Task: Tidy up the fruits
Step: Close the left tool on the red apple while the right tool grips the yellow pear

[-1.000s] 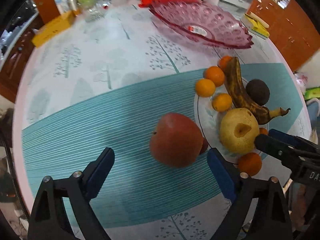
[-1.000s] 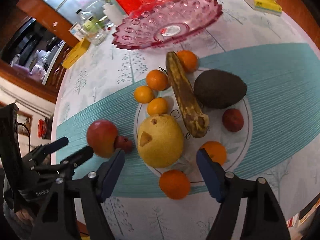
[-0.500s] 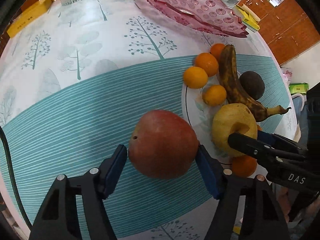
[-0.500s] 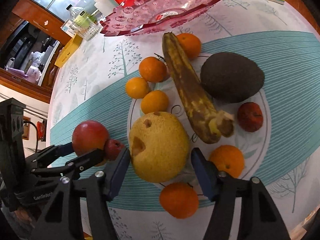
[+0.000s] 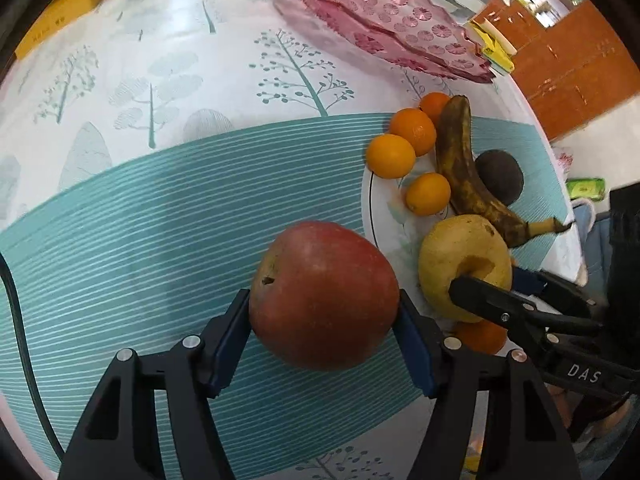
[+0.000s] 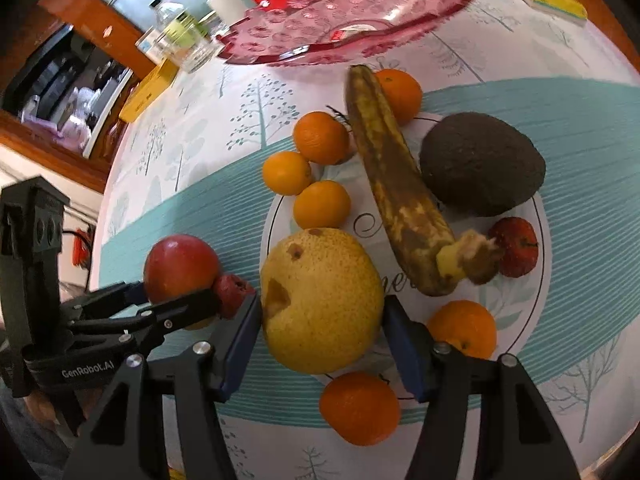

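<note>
left tongs point(image 5: 324, 320) closing on apple point(image 5: 324, 294), right tongs point(image 6: 322, 326) on pear point(image 6: 320, 300)

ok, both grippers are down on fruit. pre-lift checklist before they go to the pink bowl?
1. Left gripper around red apple: ok, jaws closing, pads at both sides.
2. Right gripper around yellow pear: ok, jaws closing, pads at both flanks.
3. Small red fruit beside the apple, clear of the left grip: cannot tell, it sits against the finger.
4. Oranges near the pear clear of the pads: ok.
5. Pink bowl free to receive: ok, no fruit in it.
6. Grip firm enough to lift: cannot tell.
</note>
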`<act>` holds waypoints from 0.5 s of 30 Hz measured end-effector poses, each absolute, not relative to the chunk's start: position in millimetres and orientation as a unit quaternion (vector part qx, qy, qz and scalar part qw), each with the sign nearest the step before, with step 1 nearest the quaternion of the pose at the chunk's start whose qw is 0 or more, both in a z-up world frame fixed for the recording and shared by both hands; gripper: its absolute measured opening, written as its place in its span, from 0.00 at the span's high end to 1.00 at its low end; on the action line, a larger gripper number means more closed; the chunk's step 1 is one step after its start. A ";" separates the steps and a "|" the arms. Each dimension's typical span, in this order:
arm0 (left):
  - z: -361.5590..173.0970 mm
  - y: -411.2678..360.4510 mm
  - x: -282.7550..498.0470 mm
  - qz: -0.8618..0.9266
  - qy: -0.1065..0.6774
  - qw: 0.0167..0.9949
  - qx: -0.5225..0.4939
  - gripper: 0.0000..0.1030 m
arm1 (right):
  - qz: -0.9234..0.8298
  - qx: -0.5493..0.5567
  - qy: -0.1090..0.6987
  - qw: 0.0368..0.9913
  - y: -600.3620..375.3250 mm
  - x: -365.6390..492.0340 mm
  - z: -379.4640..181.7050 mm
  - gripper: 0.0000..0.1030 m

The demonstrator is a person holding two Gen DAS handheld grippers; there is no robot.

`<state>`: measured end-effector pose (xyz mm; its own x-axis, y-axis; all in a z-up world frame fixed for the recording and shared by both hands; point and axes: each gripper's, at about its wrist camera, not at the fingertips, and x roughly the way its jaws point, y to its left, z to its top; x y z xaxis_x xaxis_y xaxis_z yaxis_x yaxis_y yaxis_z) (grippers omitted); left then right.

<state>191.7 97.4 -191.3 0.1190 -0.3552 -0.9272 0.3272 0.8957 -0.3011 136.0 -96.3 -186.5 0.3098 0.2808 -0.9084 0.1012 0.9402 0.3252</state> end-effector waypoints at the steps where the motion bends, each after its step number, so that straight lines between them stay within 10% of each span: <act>1: -187.9 96.7 188.2 -0.228 0.617 0.753 -0.004 0.35 | 0.059 0.157 0.584 0.794 -93.7 135.2 -184.8 0.40; 15: -88.5 97.3 186.4 -0.239 0.549 0.801 0.025 0.35 | 0.070 0.091 0.517 0.848 -79.1 129.7 -103.4 0.41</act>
